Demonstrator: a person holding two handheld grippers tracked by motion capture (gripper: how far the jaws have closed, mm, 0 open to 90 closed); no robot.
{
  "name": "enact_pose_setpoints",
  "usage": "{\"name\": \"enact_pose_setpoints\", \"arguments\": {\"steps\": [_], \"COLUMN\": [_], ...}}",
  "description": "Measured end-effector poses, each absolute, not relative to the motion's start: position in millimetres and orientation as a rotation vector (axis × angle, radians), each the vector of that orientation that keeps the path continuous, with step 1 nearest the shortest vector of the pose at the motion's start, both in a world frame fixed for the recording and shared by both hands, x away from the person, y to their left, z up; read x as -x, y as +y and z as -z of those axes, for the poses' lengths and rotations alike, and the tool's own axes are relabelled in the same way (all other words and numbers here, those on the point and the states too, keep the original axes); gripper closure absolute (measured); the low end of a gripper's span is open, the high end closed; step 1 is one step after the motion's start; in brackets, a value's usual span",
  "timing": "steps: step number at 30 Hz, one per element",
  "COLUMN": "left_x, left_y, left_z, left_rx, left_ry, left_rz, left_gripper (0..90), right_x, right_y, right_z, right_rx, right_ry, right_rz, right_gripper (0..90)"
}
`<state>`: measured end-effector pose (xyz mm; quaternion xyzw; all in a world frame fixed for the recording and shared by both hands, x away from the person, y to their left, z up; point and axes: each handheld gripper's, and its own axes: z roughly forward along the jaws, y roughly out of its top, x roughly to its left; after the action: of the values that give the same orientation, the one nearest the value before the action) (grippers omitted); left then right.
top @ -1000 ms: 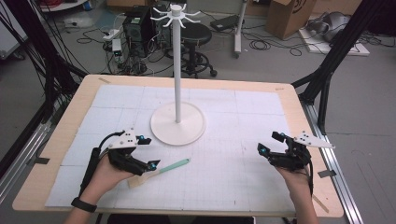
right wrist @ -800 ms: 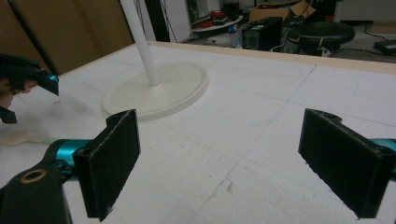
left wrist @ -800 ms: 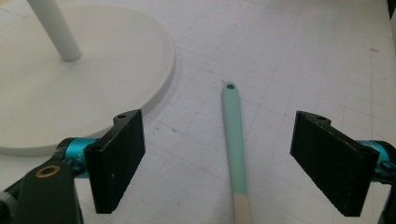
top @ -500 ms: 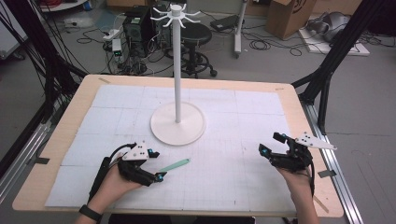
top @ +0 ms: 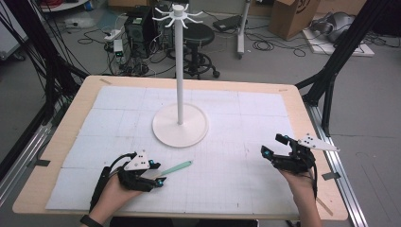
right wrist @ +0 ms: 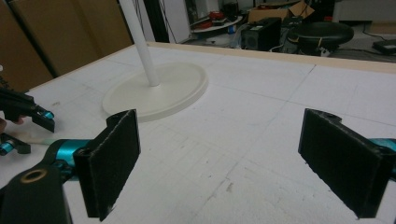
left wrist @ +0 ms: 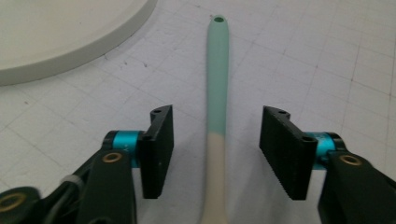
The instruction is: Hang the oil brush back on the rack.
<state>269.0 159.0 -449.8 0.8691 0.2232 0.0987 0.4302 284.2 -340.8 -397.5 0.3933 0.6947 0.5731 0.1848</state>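
Observation:
A slim utensil (top: 177, 167) with a mint-green handle and a cream lower part lies flat on the white gridded mat (top: 236, 142). My left gripper (top: 157, 173) is open over its cream end. In the left gripper view the utensil (left wrist: 218, 70) runs straight up between the two jaws of the left gripper (left wrist: 218, 116), touching neither. My right gripper (top: 273, 144) is open near the mat's right edge, with nothing between the jaws of the right gripper (right wrist: 224, 121).
A white stand with a round base (top: 179, 125) and a tall pole (top: 179, 61) topped by hooks rises mid-table. The base (left wrist: 56, 32) lies just left of the utensil's tip. The wooden table edge (top: 312, 123) borders the mat.
My left gripper has slid a little right and toward the near edge, so its jaws now straddle the utensil's cream end. The utensil and right gripper have stayed put.

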Motion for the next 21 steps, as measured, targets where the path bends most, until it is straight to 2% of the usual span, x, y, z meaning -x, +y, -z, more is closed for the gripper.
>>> {"name": "enact_pose_setpoints", "arguments": {"steps": [5, 6, 7, 15, 21], "left_x": [-269.2, -269.3, -269.0, -264.8, -261.9], "left_y": [160.5, 161.3, 161.4, 160.1, 157.9], "left_z": [449.1, 448.0, 448.0, 449.8, 449.5], "left_rx": [-2.177, -2.183, -2.181, -2.163, -2.168], "left_ry": [0.57, 0.58, 0.585, 0.614, 0.609], "left_rz": [-0.251, -0.251, -0.25, -0.278, -0.283], "left_gripper": [55.7, 61.3, 63.0, 64.9, 73.9], "right_x": [-284.4, -284.2, -283.9, -283.3, -283.7], "right_y": [-341.1, -341.1, -341.3, -342.4, -341.6], "right_z": [398.0, 398.0, 397.8, 397.3, 397.5], "right_rx": [-1.106, -1.106, -1.107, -1.107, -1.103], "right_ry": [1.961, 1.962, 1.963, 1.955, 1.959], "right_rz": [-1.615, -1.613, -1.613, -1.616, -1.615], "right_gripper": [12.2, 12.3, 12.2, 12.3, 12.3]}}
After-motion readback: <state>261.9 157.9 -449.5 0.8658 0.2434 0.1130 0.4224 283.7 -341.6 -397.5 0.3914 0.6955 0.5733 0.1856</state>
